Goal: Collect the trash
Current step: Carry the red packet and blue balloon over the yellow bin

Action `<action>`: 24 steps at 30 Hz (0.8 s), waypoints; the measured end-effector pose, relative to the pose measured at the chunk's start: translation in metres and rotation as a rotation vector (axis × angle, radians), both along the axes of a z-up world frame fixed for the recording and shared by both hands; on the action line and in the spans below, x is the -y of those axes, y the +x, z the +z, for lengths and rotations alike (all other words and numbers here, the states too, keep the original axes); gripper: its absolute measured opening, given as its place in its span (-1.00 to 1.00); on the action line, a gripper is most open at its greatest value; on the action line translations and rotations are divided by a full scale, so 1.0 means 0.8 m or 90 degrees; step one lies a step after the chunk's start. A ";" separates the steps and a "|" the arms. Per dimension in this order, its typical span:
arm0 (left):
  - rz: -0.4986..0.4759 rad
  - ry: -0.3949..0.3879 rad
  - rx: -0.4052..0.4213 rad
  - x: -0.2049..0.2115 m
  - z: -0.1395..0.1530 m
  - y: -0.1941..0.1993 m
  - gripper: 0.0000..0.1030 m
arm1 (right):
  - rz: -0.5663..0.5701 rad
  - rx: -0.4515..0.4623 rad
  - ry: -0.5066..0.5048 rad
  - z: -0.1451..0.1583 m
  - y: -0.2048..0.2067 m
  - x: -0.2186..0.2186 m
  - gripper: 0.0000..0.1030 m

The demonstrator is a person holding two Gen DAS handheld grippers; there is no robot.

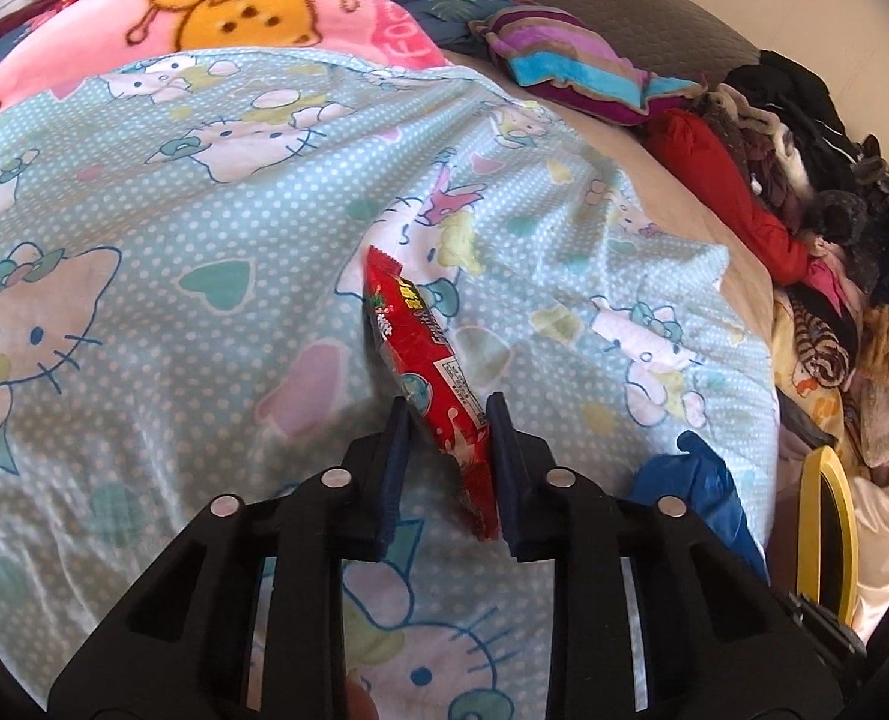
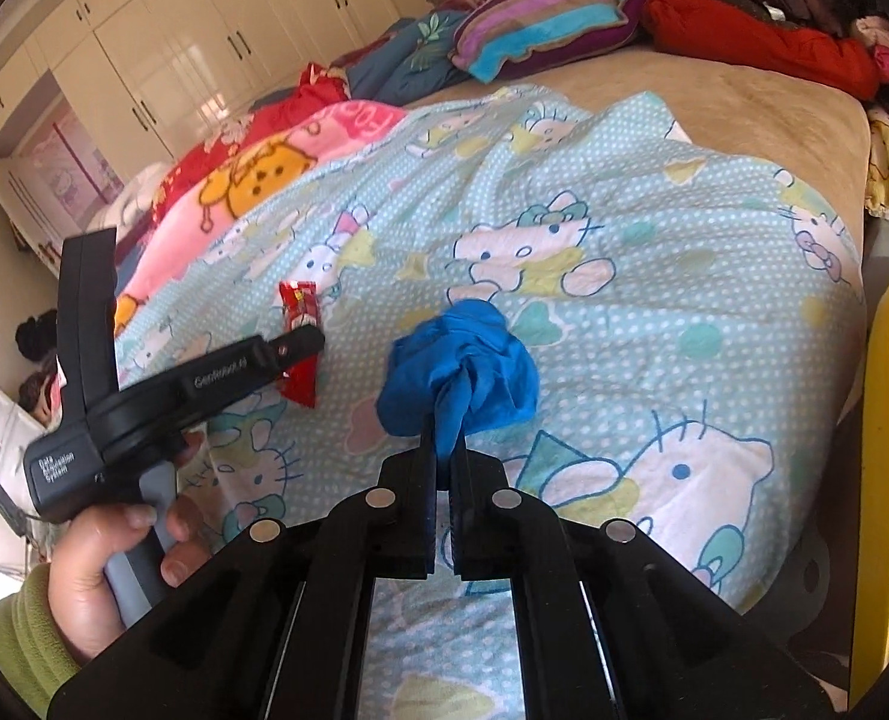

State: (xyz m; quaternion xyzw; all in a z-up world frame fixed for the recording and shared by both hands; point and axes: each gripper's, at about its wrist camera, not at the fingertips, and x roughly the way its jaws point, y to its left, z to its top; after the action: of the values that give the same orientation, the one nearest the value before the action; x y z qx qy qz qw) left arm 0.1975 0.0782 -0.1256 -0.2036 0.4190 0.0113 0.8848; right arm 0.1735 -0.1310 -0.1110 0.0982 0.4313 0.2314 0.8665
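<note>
On the quilt (image 2: 624,312), the left gripper (image 1: 447,420) pinches the near end of the red wrapper (image 1: 420,354), and just right of that wrapper the right gripper (image 2: 444,432) is clamped on a twist of the blue bag (image 2: 462,354). The slick wrapper, held only by its end, could slide out when lifted. The bag's thin twist might tear or pull free, or the pads could snag quilt fabric beneath.

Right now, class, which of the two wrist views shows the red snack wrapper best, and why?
The left wrist view: the red snack wrapper fills the centre, print readable, standing on edge between the left gripper pads. The right wrist view shows it small and far left, partly hidden behind that gripper.
</note>
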 end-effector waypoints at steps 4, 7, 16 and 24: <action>-0.026 -0.004 0.023 0.011 0.013 -0.013 -0.73 | -0.005 0.017 0.021 0.009 -0.007 0.010 -0.93; -0.047 -0.003 0.038 0.023 0.024 -0.021 -0.73 | -0.009 0.025 0.030 0.014 -0.012 0.016 -0.93; -0.102 -0.001 0.078 0.061 0.055 -0.032 -0.73 | -0.013 0.078 0.021 0.041 -0.035 0.034 -0.93; -0.143 0.000 0.101 0.093 0.078 -0.044 -0.73 | -0.048 0.106 -0.001 0.066 -0.040 0.067 -0.93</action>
State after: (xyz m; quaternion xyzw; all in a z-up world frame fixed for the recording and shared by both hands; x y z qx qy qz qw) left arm 0.1625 0.0037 -0.0634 -0.1559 0.3676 -0.1043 0.9109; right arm 0.1418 -0.1848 -0.0586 0.0941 0.3539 0.2053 0.9076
